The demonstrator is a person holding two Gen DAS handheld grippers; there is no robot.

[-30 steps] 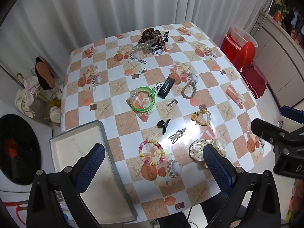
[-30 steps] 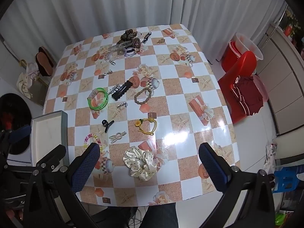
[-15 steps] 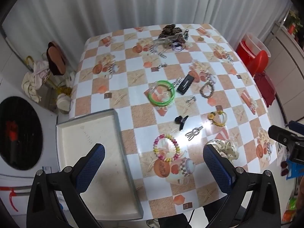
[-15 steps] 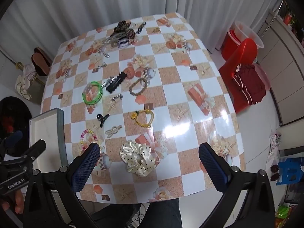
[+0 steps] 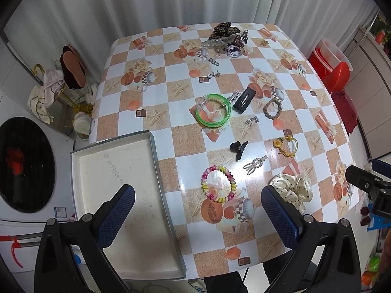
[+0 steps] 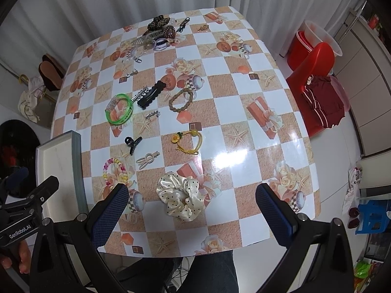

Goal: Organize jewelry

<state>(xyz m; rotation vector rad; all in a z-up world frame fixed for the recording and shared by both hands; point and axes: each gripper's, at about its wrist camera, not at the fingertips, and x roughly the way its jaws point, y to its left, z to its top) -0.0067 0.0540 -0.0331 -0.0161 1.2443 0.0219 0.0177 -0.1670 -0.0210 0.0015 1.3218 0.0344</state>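
Lying scattered across the checked table [image 5: 325, 112], the jewelry and hair pieces have not been sorted at all, so the work looks to be at its very start. Nearest the front edge sit the cream polka-dot scrunchie [image 6: 182, 196] and the pastel spiral bracelet [image 5: 218, 182], with a pale bunny-shaped clip [image 5: 255, 164] and a small black claw clip [image 5: 238, 147] just beyond them. Farther in are a yellow hair tie with a flower [image 6: 189, 141], a green bangle [image 5: 213, 109], a long black clip [image 5: 244, 97] and a braided band [image 6: 180, 100]. A heap of larger clips and ties, topped by a leopard-print claw clip [image 5: 223, 30], lies at the far edge.

An empty grey tray [image 5: 80, 171] rests on the table's left front corner, and is judged to be where the pieces should go.

Both tools hang above the near edge, touching nothing. The left gripper [image 5: 195, 212] has its jaws wide apart, framing the tray's right rim and the spiral bracelet. The right gripper [image 6: 191, 213] is likewise spread wide, with the scrunchie between its blue pads in that view.

Next, one gripper would need to descend over a near piece, probably the scrunchie or bracelet, close on it, and carry it to the tray.
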